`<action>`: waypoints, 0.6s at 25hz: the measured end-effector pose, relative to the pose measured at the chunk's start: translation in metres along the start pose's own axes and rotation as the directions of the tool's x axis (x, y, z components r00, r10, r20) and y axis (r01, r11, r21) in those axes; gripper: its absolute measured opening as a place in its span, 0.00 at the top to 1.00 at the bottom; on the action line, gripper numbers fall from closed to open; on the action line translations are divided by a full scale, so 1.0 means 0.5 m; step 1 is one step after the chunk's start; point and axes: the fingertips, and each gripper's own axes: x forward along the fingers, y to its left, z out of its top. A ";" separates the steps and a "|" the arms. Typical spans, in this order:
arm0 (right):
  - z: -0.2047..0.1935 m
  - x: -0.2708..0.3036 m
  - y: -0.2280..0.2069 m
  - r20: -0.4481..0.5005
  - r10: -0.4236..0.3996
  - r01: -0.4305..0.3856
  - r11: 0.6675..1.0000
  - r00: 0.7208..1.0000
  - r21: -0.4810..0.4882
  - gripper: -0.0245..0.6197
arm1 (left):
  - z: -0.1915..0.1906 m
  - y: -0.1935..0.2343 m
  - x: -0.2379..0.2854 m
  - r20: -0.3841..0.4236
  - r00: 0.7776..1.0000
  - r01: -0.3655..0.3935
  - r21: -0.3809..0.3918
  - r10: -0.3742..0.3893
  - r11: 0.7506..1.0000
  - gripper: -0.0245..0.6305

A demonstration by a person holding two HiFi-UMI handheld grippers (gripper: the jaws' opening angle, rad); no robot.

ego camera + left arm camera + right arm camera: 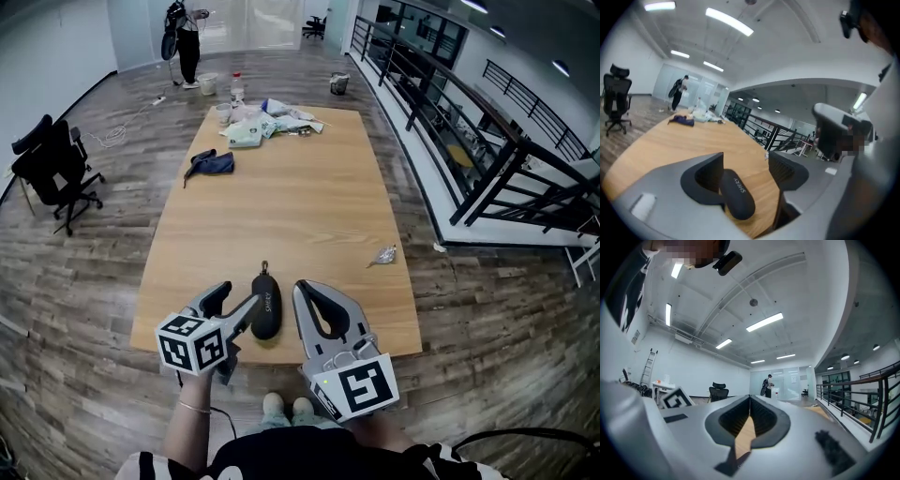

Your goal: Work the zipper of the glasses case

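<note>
A black oval glasses case (266, 306) lies on the wooden table (281, 216) close to its near edge, with its zipper pull pointing away from me. My left gripper (240, 294) stands open at the case's left side. In the left gripper view the case (737, 194) shows in the gap, against one finger (705, 180), with the other finger (787, 171) apart from it. My right gripper (302, 287) is shut and empty just right of the case. In the right gripper view, that gripper (750, 399) has its tips meeting over bare wood.
A crumpled foil scrap (382, 255) lies right of the middle. A dark blue cloth (211, 163) and a heap of papers and cups (267, 122) sit at the far end. An office chair (56, 169) stands left, a railing (469, 150) right, a person (187, 37) far off.
</note>
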 end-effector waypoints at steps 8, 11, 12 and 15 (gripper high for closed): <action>-0.013 -0.012 -0.058 -0.026 -0.039 0.039 0.999 0.999 -0.002 0.95 | -0.157 0.113 0.135 -0.263 0.965 -0.034 -0.223 -0.026 0.974 0.42; -0.024 -0.017 -0.080 -0.040 -0.059 0.059 0.998 0.997 0.000 0.95 | -0.185 0.111 0.164 -0.308 0.950 -0.032 -0.236 -0.043 0.971 0.41; -0.028 -0.017 -0.087 -0.044 -0.064 0.064 0.998 0.997 0.002 0.95 | -0.195 0.110 0.173 -0.328 0.944 -0.034 -0.233 -0.046 0.972 0.41; -0.033 -0.015 -0.097 -0.046 -0.068 0.068 0.998 0.997 0.007 0.95 | -0.216 0.106 0.191 -0.366 0.929 -0.039 -0.217 -0.044 0.975 0.37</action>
